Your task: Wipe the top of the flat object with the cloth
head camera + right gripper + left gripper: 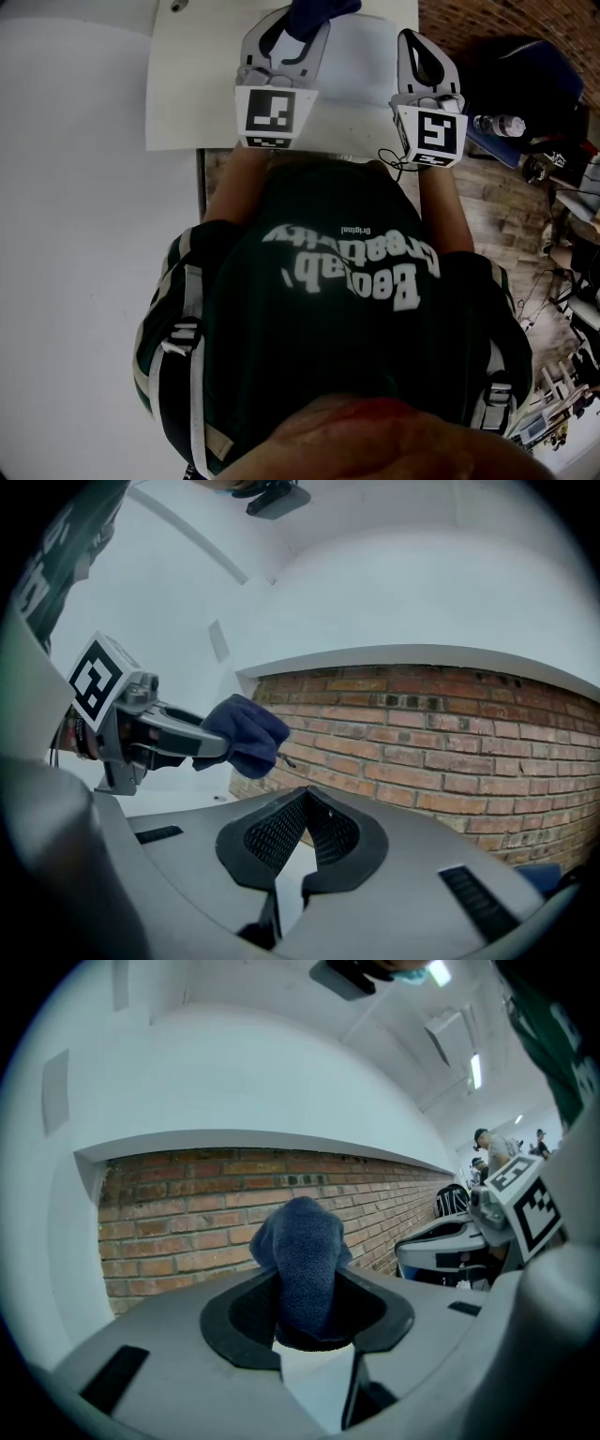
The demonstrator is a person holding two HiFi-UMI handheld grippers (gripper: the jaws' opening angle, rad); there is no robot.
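Fingers [234, 1321] of the left gripper [307, 1302] are clenched on a dark blue cloth [302, 1241]. The cloth stands up between the black pads as a bunched, rounded wad, and its top rises above the finger tips. The right gripper view shows that same wad from the side, pinched at the tip of the left gripper. It is held up in the air in front of a red brick wall [450, 733] and touches no surface.

The right gripper [305, 801] grasps nothing. Its two mesh-textured fingers [272, 841] are closed against each other at the tips, with a narrow slit lower down.

From the head view both grippers are held side by side, near each other, just beyond the chest of a person in a dark green shirt [337, 281] with pale lettering. Each gripper's marker cube [270, 112] faces the camera.

Beneath and beyond them lies a flat white panel [187, 94], which is probably the flat object. From this steep angle I cannot tell whether it is a separate board or part of the desk [66, 206], the broad pale surface on the left. The cloth is above the far part of that panel, near its upper edge in the picture.

To the right is a wooden floor [506, 216], with a clear bottle [502, 124] lying beside dark bags.
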